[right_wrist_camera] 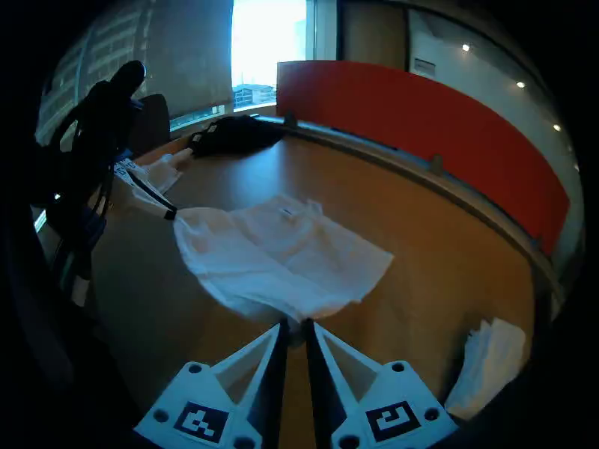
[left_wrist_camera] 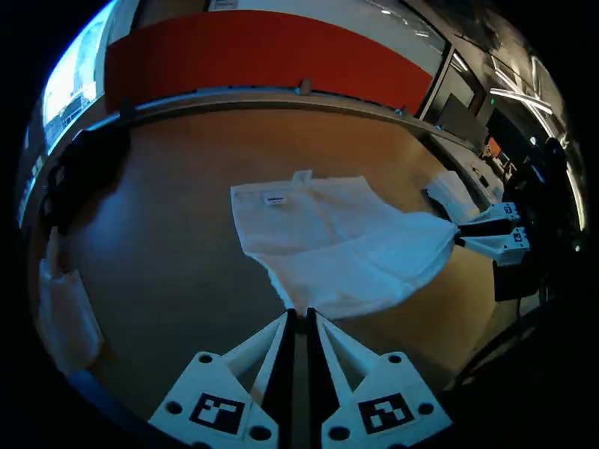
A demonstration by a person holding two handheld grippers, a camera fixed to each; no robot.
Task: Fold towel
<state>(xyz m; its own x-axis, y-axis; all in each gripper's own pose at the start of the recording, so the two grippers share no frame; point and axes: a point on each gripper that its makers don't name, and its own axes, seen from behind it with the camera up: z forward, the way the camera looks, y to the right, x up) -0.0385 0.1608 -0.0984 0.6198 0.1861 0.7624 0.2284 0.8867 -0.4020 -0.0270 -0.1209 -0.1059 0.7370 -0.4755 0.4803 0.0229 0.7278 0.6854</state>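
One broad wooden table takes up most of both views, its curved far rim running under a long red partition. Much bare wood lies open to the left of the towel in the left gripper view. In the right gripper view a wide bare stretch runs from the towel to the rim below the partition.

The white towel lies spread near the middle of the table, mostly flat, with a small tag near its far edge. That far edge runs fairly straight, while the near side is drawn out into two stretched corners.

A black bag sits at the table's far end below the bright window, well apart from the towel. A crumpled white cloth rests close to the table's rim, apart from the towel, and a second white cloth lies near the bag.

The left gripper has its fingers drawn together with one towel corner pinched between the tips, the cloth rising slightly off the wood there. The right gripper is likewise closed, both fingers pressing on the towel's other near corner. In the left gripper view that corner is pulled to a point at its tips
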